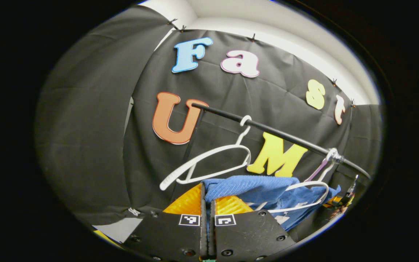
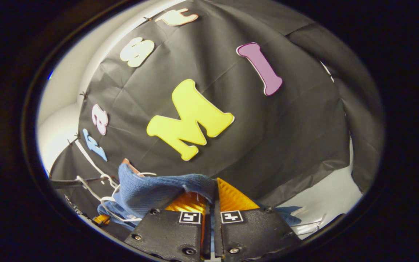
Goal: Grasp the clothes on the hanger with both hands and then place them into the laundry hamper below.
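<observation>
A blue knitted garment [image 1: 256,189] stretches from my left gripper [image 1: 207,200] toward the right of the left gripper view, and that gripper is shut on its edge. It drapes over a white hanger [image 1: 306,196] that hooks on a black rail [image 1: 278,135]. In the right gripper view the same blue garment [image 2: 151,191] is pinched between the fingers of my right gripper [image 2: 212,198], which is shut on it. The cloth runs off to the lower left there, past thin white hanger wires [image 2: 100,189].
A bare white hanger [image 1: 209,163] hangs on the rail left of the garment, tilted. The other gripper [image 1: 344,200] shows small at the garment's far end in the left gripper view. The black cloth wall stands close behind, with white floor [image 2: 326,196] at the lower right.
</observation>
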The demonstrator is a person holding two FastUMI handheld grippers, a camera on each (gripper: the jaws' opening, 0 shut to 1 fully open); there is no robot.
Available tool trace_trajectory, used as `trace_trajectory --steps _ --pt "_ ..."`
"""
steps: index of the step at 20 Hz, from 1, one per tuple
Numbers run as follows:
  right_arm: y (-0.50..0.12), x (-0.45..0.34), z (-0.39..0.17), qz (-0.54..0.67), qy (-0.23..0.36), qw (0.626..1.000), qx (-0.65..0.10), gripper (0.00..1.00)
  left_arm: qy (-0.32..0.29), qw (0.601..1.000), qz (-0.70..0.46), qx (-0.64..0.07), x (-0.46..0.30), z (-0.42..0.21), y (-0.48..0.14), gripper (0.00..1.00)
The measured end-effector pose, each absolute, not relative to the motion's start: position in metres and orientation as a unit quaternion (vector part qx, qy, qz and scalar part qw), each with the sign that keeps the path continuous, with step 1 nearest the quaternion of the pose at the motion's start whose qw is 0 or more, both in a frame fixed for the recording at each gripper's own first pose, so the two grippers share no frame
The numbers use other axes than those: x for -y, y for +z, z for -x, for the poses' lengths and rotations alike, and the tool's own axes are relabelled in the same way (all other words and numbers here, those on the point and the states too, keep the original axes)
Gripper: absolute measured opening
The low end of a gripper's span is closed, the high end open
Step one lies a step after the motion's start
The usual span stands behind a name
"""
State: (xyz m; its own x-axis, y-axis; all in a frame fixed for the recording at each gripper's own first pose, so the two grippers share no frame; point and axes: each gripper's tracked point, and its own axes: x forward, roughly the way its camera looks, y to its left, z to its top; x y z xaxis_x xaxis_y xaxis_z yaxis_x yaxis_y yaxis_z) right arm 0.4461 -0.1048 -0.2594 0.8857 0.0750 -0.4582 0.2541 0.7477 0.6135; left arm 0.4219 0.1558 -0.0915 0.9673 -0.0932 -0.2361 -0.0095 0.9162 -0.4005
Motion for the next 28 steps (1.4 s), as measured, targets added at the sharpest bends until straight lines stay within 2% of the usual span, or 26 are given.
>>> trace_trajectory --steps 1,2,5,6,7,8,11,17,27,28 --pt "-0.258 0.108 -0.449 -0.352 -0.051 0.906 -0.231 0.07 -0.019 0.97 0.206 -0.124 -0.163 -0.424 -0.088 0.06" --pt "-0.256 0.113 -0.453 -0.352 -0.052 0.906 -0.228 0.07 -0.015 0.971 0.203 -0.123 -0.17 -0.427 -0.086 0.01" --pt "-0.25 0.114 -0.465 -0.364 -0.048 0.903 -0.222 0.07 -0.004 0.974 0.187 -0.127 -0.184 -0.433 -0.088 0.01" --pt "-0.251 0.114 -0.469 -0.366 -0.047 0.902 -0.223 0.07 -0.003 0.975 0.181 -0.132 -0.184 -0.433 -0.093 0.06" --pt "-0.255 0.112 -0.471 -0.365 -0.046 0.902 -0.228 0.07 0.0 0.975 0.174 -0.138 -0.185 -0.434 -0.098 0.06" --pt "-0.26 0.111 -0.473 -0.362 -0.046 0.902 -0.232 0.07 0.003 0.976 0.163 -0.141 -0.186 -0.434 -0.103 0.01" --pt "-0.278 0.11 -0.472 -0.364 -0.054 0.897 -0.247 0.07 0.001 0.977 0.15 -0.153 -0.184 -0.429 -0.12 0.01" --pt "-0.318 0.109 -0.456 -0.354 -0.072 0.889 -0.282 0.07 -0.015 0.976 0.132 -0.173 -0.165 -0.417 -0.151 0.01" --pt "-0.367 0.07 -0.407 -0.31 -0.069 0.885 -0.341 0.07 -0.033 0.975 0.129 -0.179 -0.125 -0.384 -0.187 0.01" --pt "-0.372 0.066 -0.403 -0.31 -0.068 0.883 -0.346 0.07 -0.034 0.974 0.136 -0.179 -0.12 -0.38 -0.191 0.06"
